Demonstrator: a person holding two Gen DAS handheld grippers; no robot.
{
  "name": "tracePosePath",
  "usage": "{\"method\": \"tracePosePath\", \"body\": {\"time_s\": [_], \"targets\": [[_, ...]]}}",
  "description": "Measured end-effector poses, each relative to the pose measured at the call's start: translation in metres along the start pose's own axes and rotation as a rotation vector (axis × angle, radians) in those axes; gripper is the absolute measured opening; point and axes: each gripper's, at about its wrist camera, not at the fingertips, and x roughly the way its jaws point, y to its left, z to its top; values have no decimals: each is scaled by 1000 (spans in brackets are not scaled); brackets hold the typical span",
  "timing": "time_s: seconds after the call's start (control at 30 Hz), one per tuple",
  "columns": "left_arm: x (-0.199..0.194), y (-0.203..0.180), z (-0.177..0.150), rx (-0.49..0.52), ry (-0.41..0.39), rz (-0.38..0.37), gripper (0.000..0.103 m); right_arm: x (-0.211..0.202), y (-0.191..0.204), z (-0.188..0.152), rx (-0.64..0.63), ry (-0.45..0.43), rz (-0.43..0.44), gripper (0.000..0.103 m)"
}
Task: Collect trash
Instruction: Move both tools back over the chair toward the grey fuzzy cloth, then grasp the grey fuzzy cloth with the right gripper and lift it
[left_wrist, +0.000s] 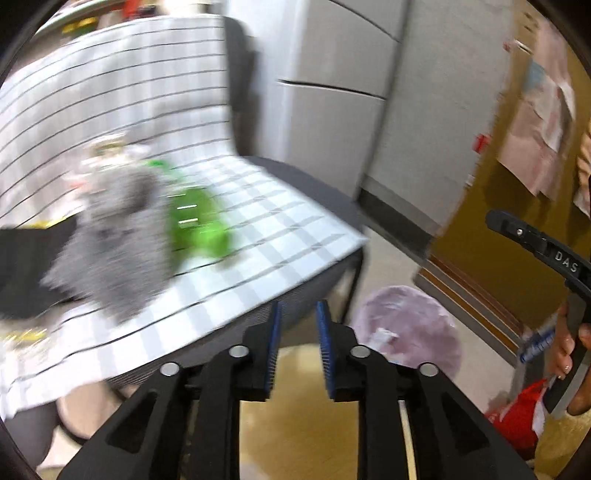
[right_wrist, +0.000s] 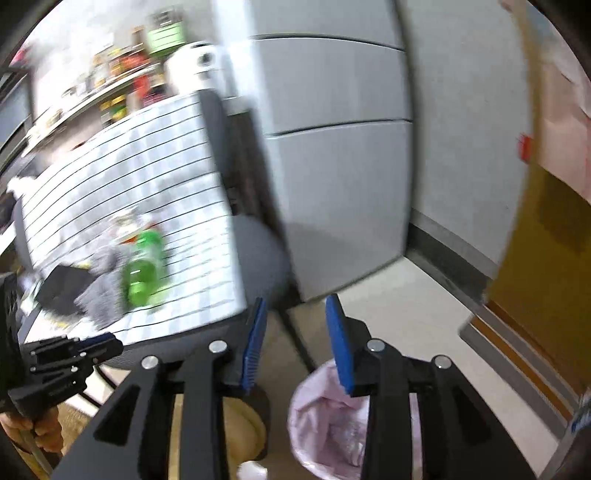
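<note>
A green plastic bottle (left_wrist: 197, 225) lies on a chair covered with a checked cloth (left_wrist: 266, 221), beside a grey fuzzy cloth (left_wrist: 110, 240) and a black item (left_wrist: 22, 266). The bottle also shows in the right wrist view (right_wrist: 142, 269). A bin lined with a pink bag (left_wrist: 406, 328) stands on the floor right of the chair; in the right wrist view the bin (right_wrist: 321, 417) is just below my fingers. My left gripper (left_wrist: 298, 314) is open and empty over the chair's front edge. My right gripper (right_wrist: 295, 317) is open and empty above the bin.
A grey fridge or cabinet (left_wrist: 332, 92) stands behind the chair. A brown door (left_wrist: 491, 229) is at the right. A red bag (left_wrist: 517, 417) lies on the floor at the right. Shelves with goods (right_wrist: 122, 74) are far left.
</note>
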Motion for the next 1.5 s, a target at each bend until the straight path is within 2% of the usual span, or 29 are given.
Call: {"method": "tracePosePath", "body": {"time_s": [0.1, 0.17, 0.23, 0.33, 0.4, 0.43, 0.6, 0.8, 0.9, 0.93, 1.07, 1.1, 1.13, 1.17, 1.3, 1.37, 1.5], "targets": [[-19, 34, -10, -68, -13, 70, 33, 11, 43, 9, -67, 24, 110, 39], [-31, 56, -16, -111, -16, 118, 38, 18, 68, 13, -104, 51, 171, 48], [-43, 78, -19, -163, -24, 175, 41, 28, 97, 15, -157, 73, 232, 51], [-61, 106, -24, -217, -49, 244, 48, 43, 139, 17, -250, 89, 286, 59], [-72, 123, -26, -258, -69, 277, 56, 57, 165, 18, -302, 109, 322, 65], [-76, 131, -26, -273, -77, 291, 56, 65, 178, 19, -321, 124, 337, 66], [-85, 162, -29, -328, -84, 381, 56, 105, 219, 24, -382, 149, 350, 66], [-82, 178, -38, -367, -70, 365, 56, 151, 244, 36, -424, 146, 320, 66], [-77, 181, -42, -381, -63, 352, 56, 169, 248, 41, -440, 159, 307, 58], [-77, 182, -43, -382, -61, 349, 56, 175, 248, 41, -440, 173, 304, 49], [-75, 183, -45, -382, -57, 348, 56, 180, 250, 35, -459, 201, 297, 37], [-75, 183, -45, -384, -57, 347, 56, 176, 251, 31, -480, 203, 293, 31], [-75, 183, -45, -386, -57, 348, 56, 172, 253, 27, -497, 204, 294, 9], [-75, 184, -44, -386, -57, 350, 56, 169, 256, 25, -512, 203, 294, 5], [-78, 182, -41, -378, -64, 365, 56, 125, 258, 26, -529, 145, 397, 4], [-80, 182, -39, -373, -69, 372, 56, 88, 252, 38, -490, 85, 459, 4], [-79, 176, -32, -357, -71, 377, 56, 36, 224, 68, -392, -52, 485, 4]]}}
